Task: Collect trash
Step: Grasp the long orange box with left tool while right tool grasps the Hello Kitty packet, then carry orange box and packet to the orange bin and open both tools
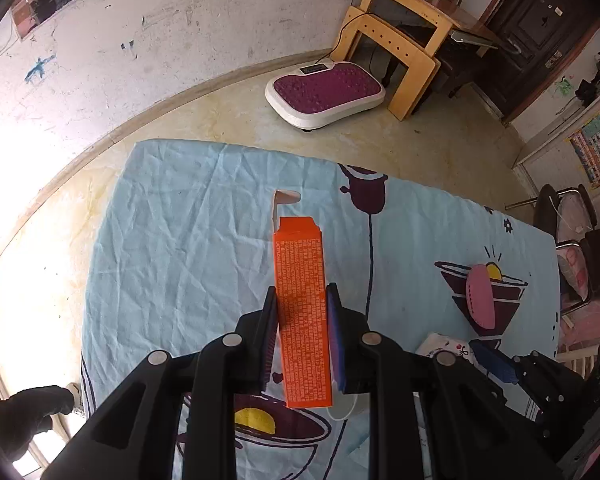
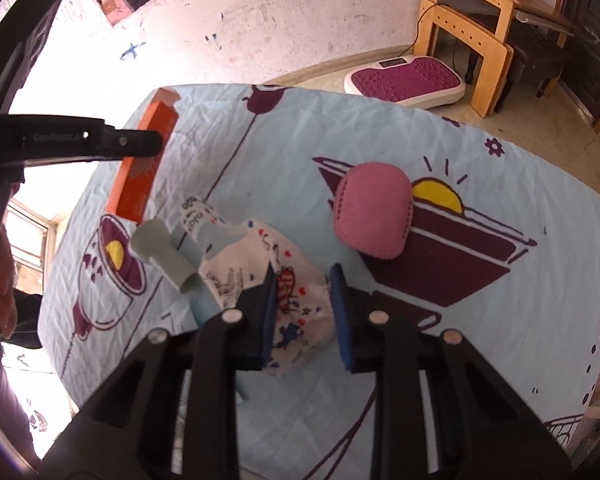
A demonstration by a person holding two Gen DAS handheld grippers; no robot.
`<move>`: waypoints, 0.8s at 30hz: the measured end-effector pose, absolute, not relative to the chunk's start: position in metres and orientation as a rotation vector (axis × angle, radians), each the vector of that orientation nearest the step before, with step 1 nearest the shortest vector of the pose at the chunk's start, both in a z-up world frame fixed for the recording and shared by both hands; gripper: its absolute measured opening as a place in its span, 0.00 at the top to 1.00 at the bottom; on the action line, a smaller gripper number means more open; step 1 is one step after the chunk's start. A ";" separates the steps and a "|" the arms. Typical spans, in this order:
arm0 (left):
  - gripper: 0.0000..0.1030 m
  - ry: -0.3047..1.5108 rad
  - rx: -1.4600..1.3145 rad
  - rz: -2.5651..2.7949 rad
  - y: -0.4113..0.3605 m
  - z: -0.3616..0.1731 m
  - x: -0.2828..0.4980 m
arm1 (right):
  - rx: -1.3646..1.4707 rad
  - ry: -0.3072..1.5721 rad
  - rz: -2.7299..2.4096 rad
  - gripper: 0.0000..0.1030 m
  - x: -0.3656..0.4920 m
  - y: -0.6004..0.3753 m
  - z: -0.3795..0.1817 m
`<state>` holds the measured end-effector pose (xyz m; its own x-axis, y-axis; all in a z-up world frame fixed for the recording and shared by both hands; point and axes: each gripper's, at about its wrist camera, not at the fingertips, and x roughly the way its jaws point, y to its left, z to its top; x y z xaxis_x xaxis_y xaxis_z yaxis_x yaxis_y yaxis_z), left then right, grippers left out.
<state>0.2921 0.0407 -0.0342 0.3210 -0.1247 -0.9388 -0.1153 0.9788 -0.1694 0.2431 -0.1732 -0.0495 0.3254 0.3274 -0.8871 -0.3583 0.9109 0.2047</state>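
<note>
Carton (image 1: 304, 312), orange, long axis running forward, open flap foremost, pinched between left fingers (image 1: 270, 320).

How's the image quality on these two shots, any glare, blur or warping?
Left wrist view: strong window glare washes out the left wall and floor; the orange cardboard box is sharp. Right wrist view: glare at left, slight blur on the crumpled white printed wrapper. Both: fisheye bends the light blue tablecloth edges.

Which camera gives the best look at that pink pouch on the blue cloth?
The right wrist view: the pink pouch lies whole and near, its stitched edge clear. The left wrist view shows it only small and squeezed toward the right edge.
</note>
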 end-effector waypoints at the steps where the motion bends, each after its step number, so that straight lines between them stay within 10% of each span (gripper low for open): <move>1: 0.81 1.245 -0.220 -0.005 0.042 -0.033 0.290 | -0.022 1.148 0.455 0.77 0.242 -0.174 -0.046; 24: 0.81 1.119 -0.123 -0.143 -0.039 0.039 0.226 | 0.331 0.845 0.281 0.77 0.099 -0.399 0.014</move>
